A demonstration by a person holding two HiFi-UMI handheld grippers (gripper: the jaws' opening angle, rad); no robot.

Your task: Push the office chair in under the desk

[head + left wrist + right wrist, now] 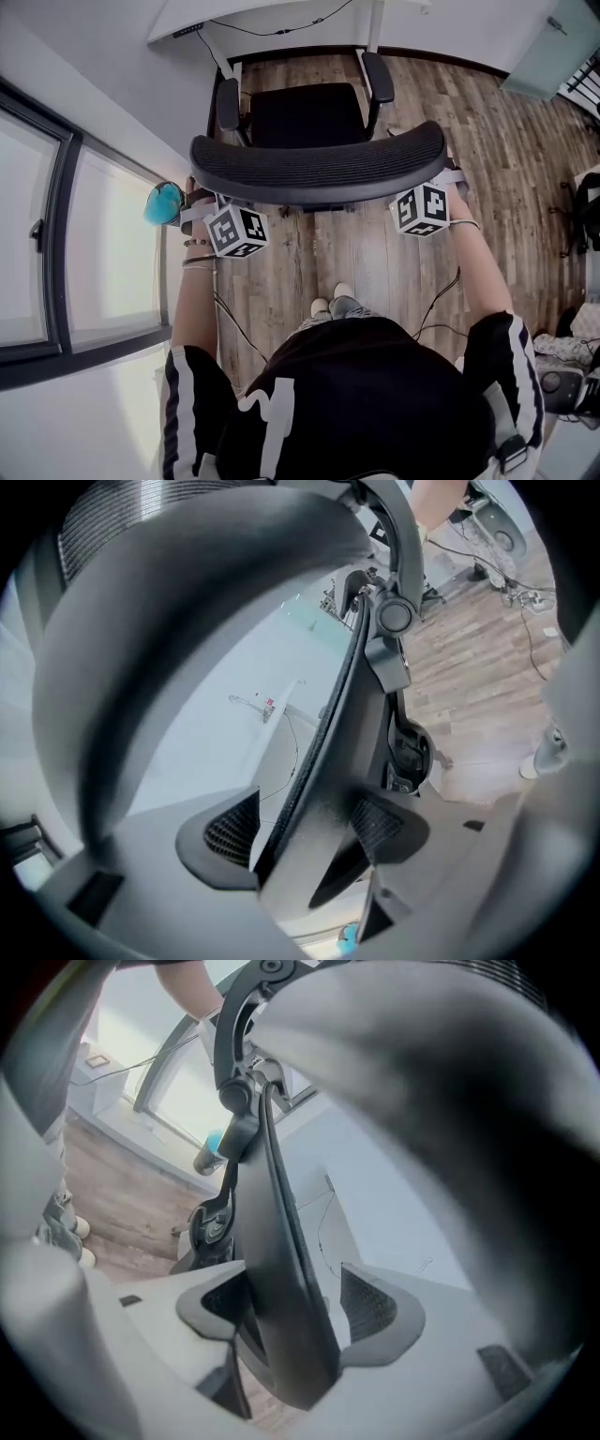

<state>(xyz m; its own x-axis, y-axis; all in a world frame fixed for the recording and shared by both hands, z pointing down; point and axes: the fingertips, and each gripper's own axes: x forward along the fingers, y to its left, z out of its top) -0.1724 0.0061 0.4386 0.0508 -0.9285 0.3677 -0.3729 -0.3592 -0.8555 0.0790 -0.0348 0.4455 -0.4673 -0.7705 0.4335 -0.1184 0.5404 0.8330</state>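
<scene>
Well, I have both tools at the office chair's [309, 117] backrest [319, 169]: the left gripper [305, 829] and the right gripper [295, 1305] each straddle one side edge, jaws released, a gap showing beside the edge. Their cubes [235, 232] carry black-and-white square markers. The chair's seat faces the desk [262, 11], out in front of its edge. Right of the chair the wooden floor [497, 169] lies open; the window wall [103, 244] stands close on its left.

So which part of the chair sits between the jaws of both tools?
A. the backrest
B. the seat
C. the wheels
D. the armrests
A: an edge of the backrest runs between the jaws of the left tool and of the right tool, one at each end of it.
</scene>
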